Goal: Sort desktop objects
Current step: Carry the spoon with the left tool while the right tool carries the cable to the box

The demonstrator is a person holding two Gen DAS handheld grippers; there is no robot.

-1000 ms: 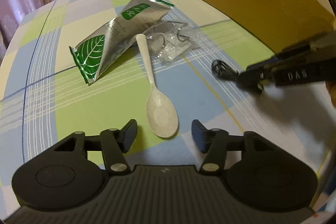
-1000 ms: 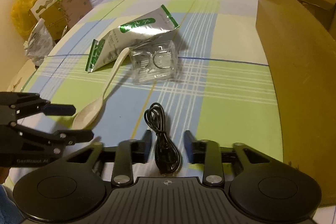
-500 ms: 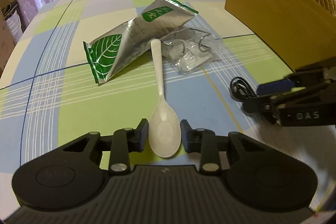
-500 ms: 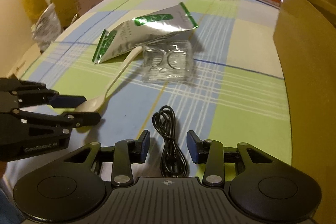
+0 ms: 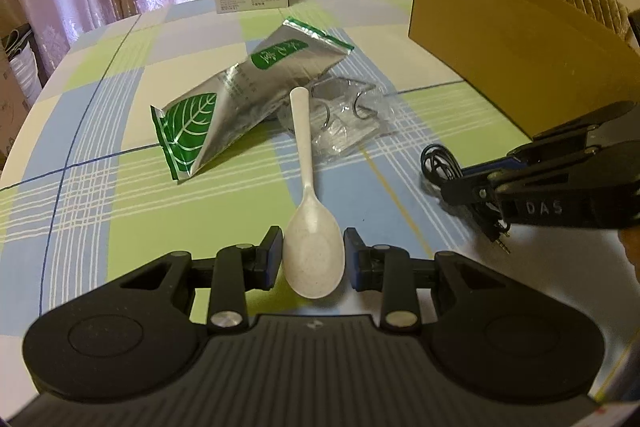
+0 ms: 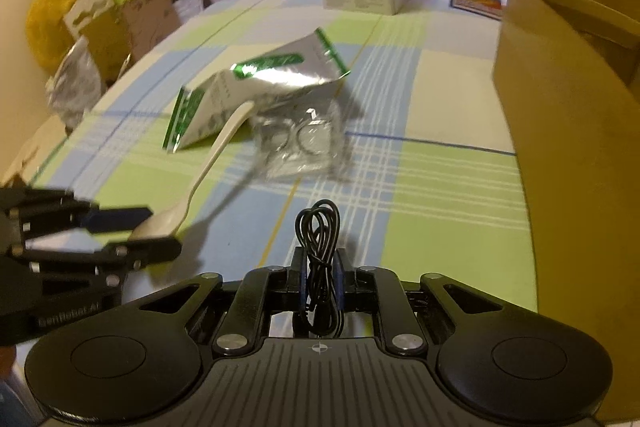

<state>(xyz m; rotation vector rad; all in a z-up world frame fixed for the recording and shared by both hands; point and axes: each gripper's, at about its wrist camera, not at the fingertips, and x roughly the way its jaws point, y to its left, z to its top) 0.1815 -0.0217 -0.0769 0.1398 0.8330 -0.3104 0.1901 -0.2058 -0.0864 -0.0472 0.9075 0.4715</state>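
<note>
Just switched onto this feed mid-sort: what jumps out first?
Both grippers are clamped at once: the left gripper on the white spoon bowl, the right gripper on the coiled black cable. Behind them a silver-green pouch lies mid-table, with the open cardboard box at the right.

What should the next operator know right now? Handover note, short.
Left gripper: shut on the white spoon bowl, spoon on the table.
Right gripper: shut on the coiled black cable.
Silver-green pouch and clear plastic pack lie mid-table, untouched.
Cardboard box stands at the right.
Done: both grasps.
Left: likely box the spoon and cable, then pouch and pack.
</note>
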